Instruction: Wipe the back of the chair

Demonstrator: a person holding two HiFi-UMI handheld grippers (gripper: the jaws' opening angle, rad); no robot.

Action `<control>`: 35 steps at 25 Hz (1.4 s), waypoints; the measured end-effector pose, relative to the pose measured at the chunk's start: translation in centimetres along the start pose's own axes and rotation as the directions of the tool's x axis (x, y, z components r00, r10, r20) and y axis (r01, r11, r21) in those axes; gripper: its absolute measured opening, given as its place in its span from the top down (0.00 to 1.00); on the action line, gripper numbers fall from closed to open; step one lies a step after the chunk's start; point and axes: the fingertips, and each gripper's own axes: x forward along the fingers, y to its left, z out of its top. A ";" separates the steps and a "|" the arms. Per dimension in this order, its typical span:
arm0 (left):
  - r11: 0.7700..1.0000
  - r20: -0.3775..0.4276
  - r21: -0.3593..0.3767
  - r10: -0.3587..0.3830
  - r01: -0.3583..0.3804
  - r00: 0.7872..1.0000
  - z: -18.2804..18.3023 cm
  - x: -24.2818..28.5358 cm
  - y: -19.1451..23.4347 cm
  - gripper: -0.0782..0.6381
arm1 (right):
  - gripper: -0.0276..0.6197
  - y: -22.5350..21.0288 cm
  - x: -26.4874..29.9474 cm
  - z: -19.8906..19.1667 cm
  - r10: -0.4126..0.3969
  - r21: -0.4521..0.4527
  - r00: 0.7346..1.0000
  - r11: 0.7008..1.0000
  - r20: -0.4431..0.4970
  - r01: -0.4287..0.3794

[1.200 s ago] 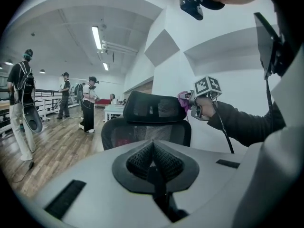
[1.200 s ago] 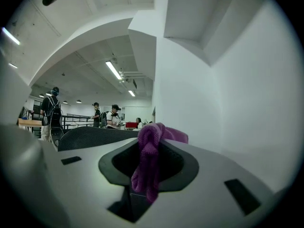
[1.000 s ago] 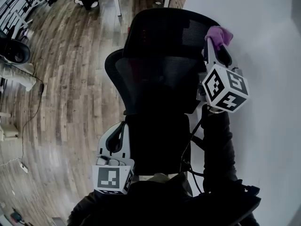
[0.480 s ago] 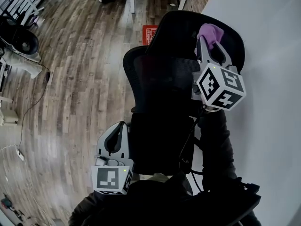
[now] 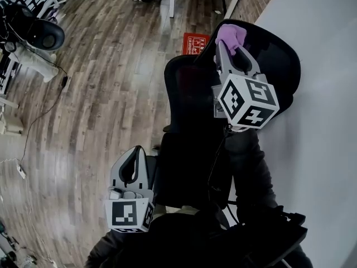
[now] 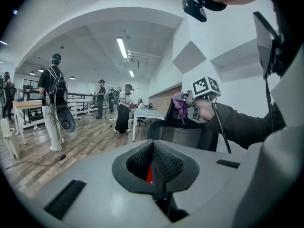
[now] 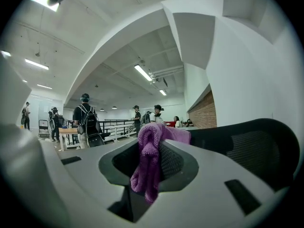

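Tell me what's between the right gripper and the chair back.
A purple cloth, pinched in the right gripper, lies before the chair back; the right gripper view shows it.

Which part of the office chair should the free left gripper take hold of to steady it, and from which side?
Probably the left rim of the mesh backrest: a thin edge that jaws can straddle. Come from the person's left with the left gripper, opened first, since it is shut. That keeps clear of the right gripper, shut on the purple cloth by the headrest.
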 end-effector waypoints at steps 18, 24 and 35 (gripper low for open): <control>0.986 0.026 0.048 0.160 -0.161 0.987 1.3 -6.0 0.9 0.88 | 0.81 11.3 -2.2 3.1 0.327 0.090 0.940 0.938 0.099 -0.335; 0.984 0.009 0.081 0.158 -0.158 0.987 1.1 -5.8 0.6 0.88 | 0.81 11.3 -2.4 1.1 0.357 0.111 0.931 0.925 0.079 -0.364; 0.991 -0.059 0.115 0.068 -0.061 0.996 -1.1 -1.2 -2.8 0.88 | 0.81 2.3 -2.0 -4.7 0.224 0.142 0.974 0.964 0.018 -0.224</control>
